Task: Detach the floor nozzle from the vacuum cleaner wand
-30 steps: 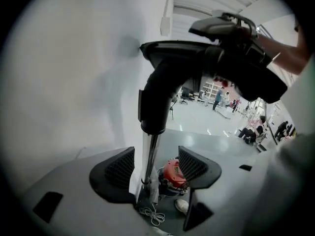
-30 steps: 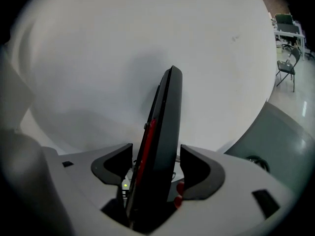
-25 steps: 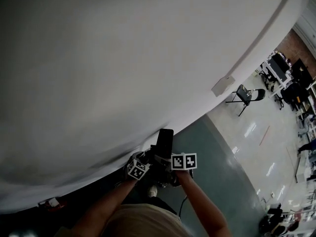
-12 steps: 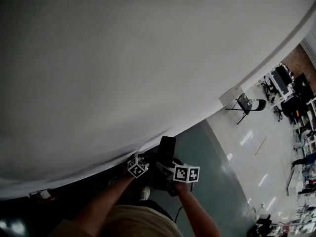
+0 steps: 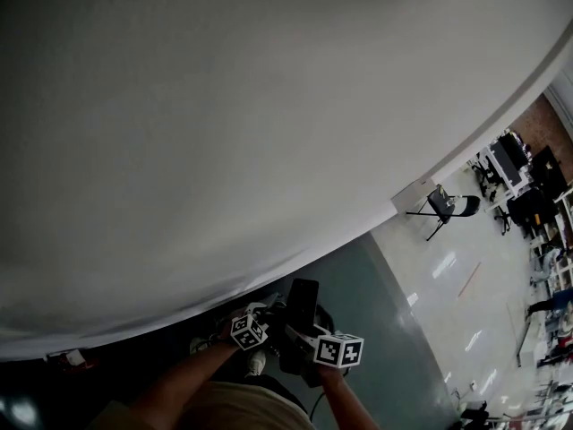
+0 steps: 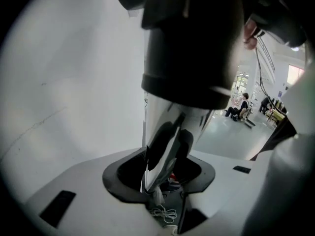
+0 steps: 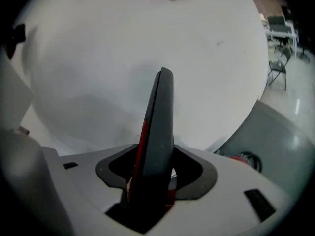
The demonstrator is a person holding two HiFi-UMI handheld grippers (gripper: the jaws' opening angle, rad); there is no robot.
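Observation:
The vacuum's dark floor nozzle stands up between my two grippers, low in the head view. My left gripper is at its left and my right gripper at its right. In the left gripper view the shiny metal wand runs down under a black collar into the left gripper, whose jaws have just been closing and grip it. In the right gripper view the nozzle, edge-on and dark grey with a red stripe, sits in the right gripper, whose jaws have just been closing onto it.
A big white wall fills most of the head view. Grey-green floor runs to the right, with a folding chair and desks beyond. A red and black coil lies on the floor by the wall.
Both grippers and the nozzle sit lower in the head view than before. The right gripper's marker cube has dropped down and right. The chair and desks have shifted slightly.

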